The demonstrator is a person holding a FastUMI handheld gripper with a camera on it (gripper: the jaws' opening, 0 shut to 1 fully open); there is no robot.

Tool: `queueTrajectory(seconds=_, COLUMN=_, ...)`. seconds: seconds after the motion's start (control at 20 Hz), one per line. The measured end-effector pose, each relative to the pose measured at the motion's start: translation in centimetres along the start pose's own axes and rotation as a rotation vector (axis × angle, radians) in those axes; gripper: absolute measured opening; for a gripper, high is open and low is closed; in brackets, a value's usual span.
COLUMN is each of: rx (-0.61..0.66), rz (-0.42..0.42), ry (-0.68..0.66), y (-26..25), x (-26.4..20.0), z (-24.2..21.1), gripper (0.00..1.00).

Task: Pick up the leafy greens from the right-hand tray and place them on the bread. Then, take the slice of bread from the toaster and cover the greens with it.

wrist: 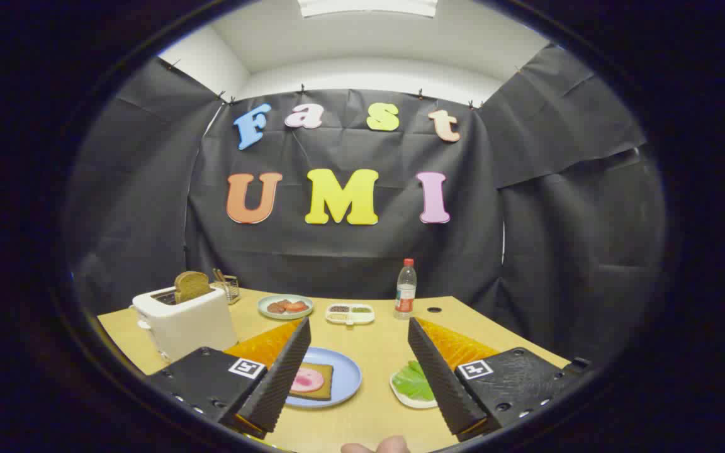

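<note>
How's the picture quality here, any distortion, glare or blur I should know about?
Gripper view: strong fisheye bending of the table edge; even overhead light, no harsh glare; toaster and bottle sharp; open gripper casts little shadow.

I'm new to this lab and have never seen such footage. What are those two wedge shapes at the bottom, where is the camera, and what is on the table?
The camera rides on a hand-held gripper and looks forward along its two fingers, the wedges you noticed. A person carries it; there is no robot arm. The fingers are spread apart and hold nothing.

On the wooden table, between and just ahead of the fingers, a blue plate holds a slice of bread with a pink slice of meat on it. By the right finger sits a small white tray of leafy greens. At the left stands a white toaster with a bread slice sticking up. Farther back are a green plate, a divided dish and a bottle.
</note>
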State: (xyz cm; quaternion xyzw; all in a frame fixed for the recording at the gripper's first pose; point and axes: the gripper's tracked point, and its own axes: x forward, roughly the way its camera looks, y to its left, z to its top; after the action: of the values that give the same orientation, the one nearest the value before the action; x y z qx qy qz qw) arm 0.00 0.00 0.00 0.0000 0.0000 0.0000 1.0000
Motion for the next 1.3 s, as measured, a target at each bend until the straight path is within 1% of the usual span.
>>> queueTrajectory(seconds=0.15, rx=0.008, rz=-0.002, ry=-0.028, y=0.2, x=-0.3, z=0.5, gripper=0.95)
queueTrajectory(seconds=0.5, rx=0.013, rz=-0.005, ry=-0.036, y=-0.1, x=-0.6, z=1.0, gripper=0.95)
queueTrajectory(seconds=1.3, rx=0.027, rz=-0.007, ry=-0.010, y=-1.0, x=-0.2, z=0.3, gripper=0.95)
